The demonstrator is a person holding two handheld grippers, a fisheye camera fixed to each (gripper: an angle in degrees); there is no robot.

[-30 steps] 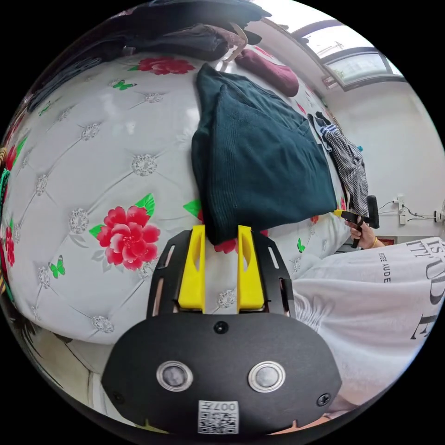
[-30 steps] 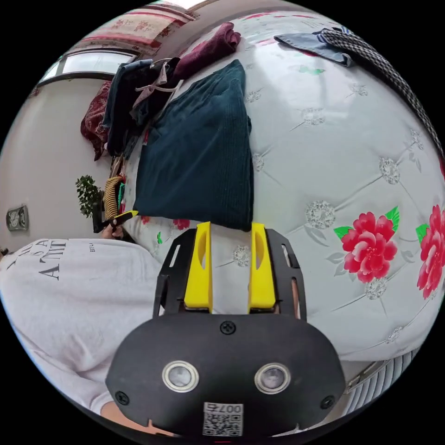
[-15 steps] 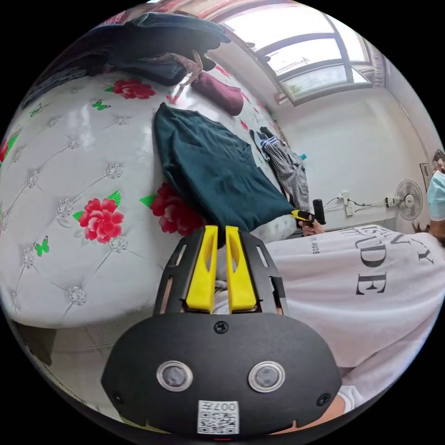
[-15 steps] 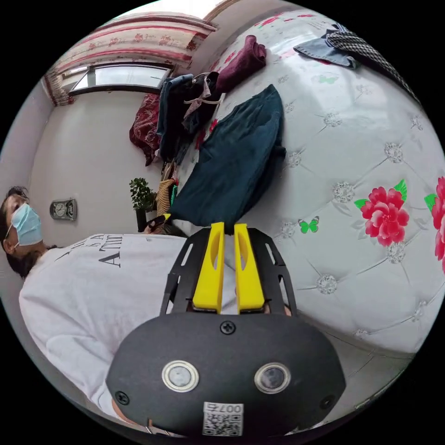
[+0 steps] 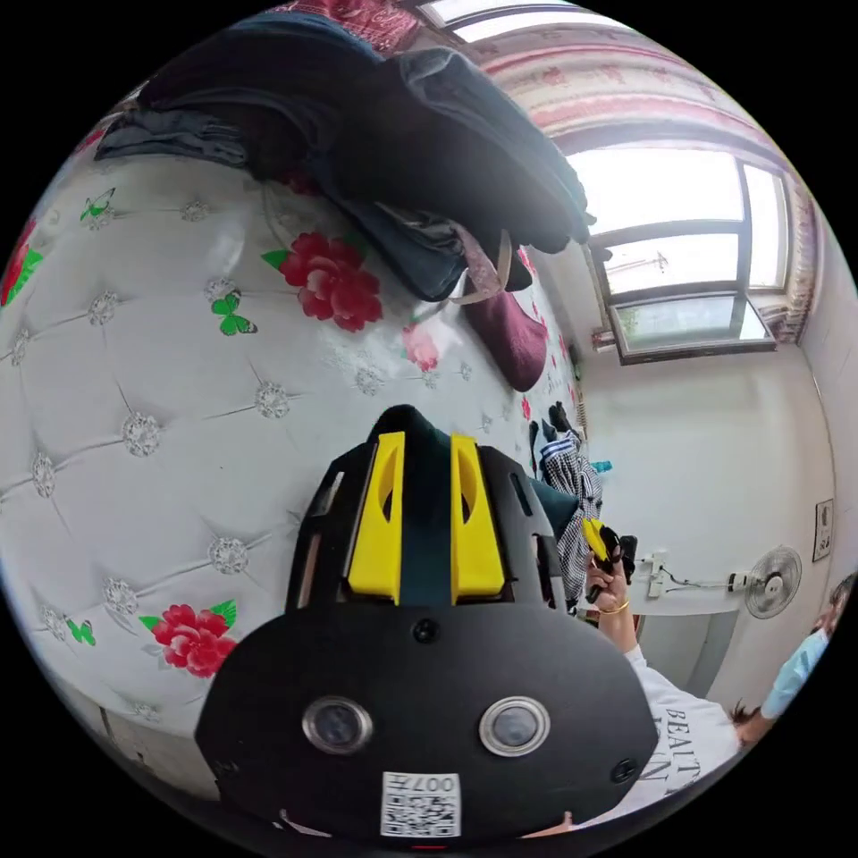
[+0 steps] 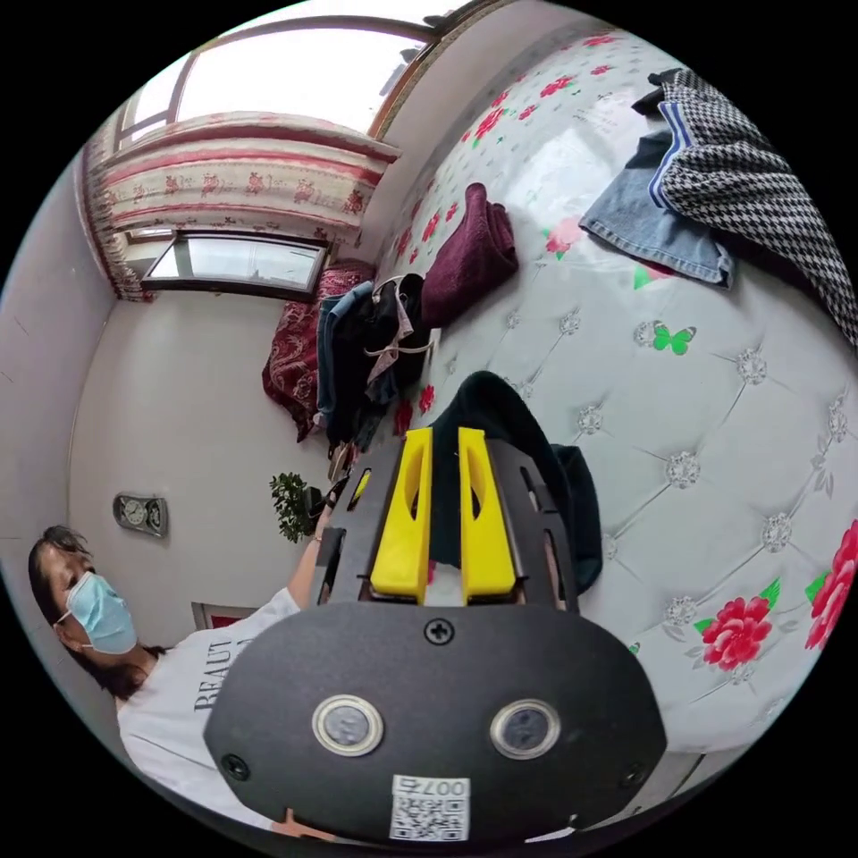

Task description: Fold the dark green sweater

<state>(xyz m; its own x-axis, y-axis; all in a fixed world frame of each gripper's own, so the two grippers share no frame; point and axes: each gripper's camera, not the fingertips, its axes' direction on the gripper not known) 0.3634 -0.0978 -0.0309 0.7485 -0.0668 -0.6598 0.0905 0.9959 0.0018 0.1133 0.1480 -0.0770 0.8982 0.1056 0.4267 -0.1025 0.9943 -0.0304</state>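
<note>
The dark green sweater [image 5: 427, 536] is bunched between my left gripper's [image 5: 427, 440] yellow jaws, which press on it above the white flowered mattress [image 5: 179, 375]. In the right gripper view the same sweater [image 6: 505, 416] rises in a dark hump around my right gripper [image 6: 445, 433], whose jaws are shut on the cloth over the mattress [image 6: 715, 429]. The right gripper [image 5: 594, 541] also appears small in the left gripper view, held in a hand beyond the sweater's edge. Most of the sweater is hidden behind the gripper bodies.
A pile of dark clothes [image 5: 429, 152] and a maroon folded item [image 5: 509, 331] lie at the far end of the bed. A houndstooth garment [image 6: 751, 179] and jeans [image 6: 661, 223] lie to one side. The person in a white shirt [image 6: 206, 679] stands beside the bed.
Both grippers went from open at the sweater's near hem to shut on it. They have lifted the hem and carried it over the sweater toward the clothes pile.
</note>
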